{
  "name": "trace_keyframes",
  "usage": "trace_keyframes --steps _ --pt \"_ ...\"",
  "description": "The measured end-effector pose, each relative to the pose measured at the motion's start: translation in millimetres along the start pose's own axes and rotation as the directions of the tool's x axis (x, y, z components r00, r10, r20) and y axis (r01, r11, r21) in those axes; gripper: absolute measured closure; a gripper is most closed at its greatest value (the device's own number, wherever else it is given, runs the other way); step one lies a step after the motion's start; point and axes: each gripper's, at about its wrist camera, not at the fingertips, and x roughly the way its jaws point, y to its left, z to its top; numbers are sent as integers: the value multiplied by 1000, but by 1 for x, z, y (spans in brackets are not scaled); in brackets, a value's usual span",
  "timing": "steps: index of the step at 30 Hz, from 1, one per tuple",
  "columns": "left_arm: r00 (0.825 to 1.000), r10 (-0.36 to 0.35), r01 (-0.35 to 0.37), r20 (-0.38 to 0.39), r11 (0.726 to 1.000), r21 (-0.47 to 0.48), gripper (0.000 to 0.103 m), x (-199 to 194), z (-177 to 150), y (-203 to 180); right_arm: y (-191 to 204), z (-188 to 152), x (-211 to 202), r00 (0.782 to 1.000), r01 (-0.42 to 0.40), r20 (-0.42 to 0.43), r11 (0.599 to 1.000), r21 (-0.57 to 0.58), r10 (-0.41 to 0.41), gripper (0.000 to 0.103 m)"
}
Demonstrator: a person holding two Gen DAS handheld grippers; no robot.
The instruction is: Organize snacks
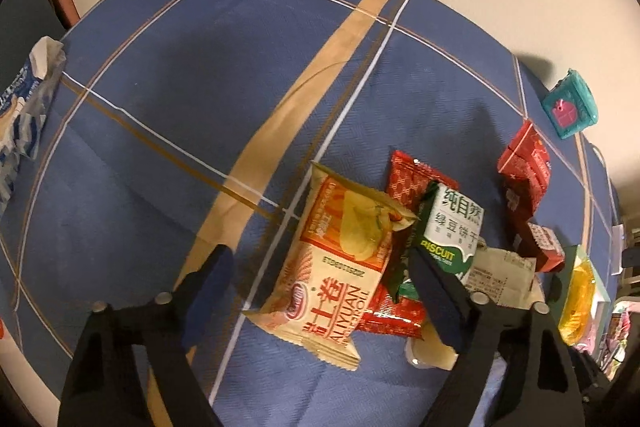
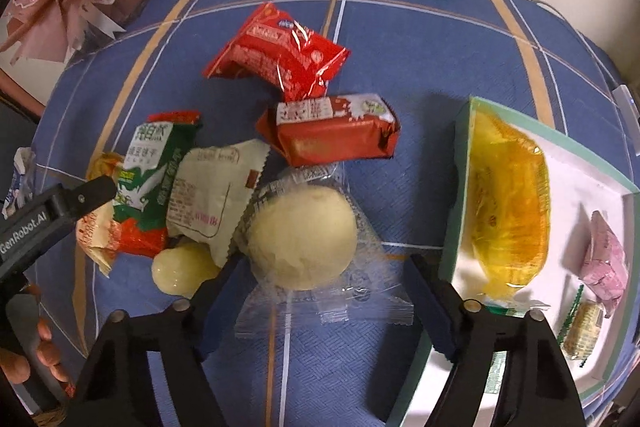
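Right fingers point(image 2: 436, 303) straddling wrapped bun point(image 2: 302, 237), untouched

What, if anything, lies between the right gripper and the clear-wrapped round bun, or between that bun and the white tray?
Nothing visible. The right gripper straddles the round bun with open jaws; only bare blue tablecloth separates the bun from the white tray's green edge.
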Motion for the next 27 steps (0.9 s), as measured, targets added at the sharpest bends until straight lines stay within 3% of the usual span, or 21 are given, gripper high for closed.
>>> trace_keyframes --steps 2,7,13,27 --pt "1000 1 -1 -1 1000 7 30 0 -1 -2 1 -1 3 1000 -3 -5 1000 -3 3 23" --pt "999 -22 23 -36 1000 13 44 9 -5 -4 0 -1 2 1000 -16 1 1000 4 16 28" --pt "1000 -20 20 6 1000 -4 63 -4 -8 -1 0 -3 -6 1000 -26 12 1000 6 26 35" --pt "984 -87 85 154 996 20 64 -72 -4 -14 -4 5 -56 996 -45 78 999 13 44 54"
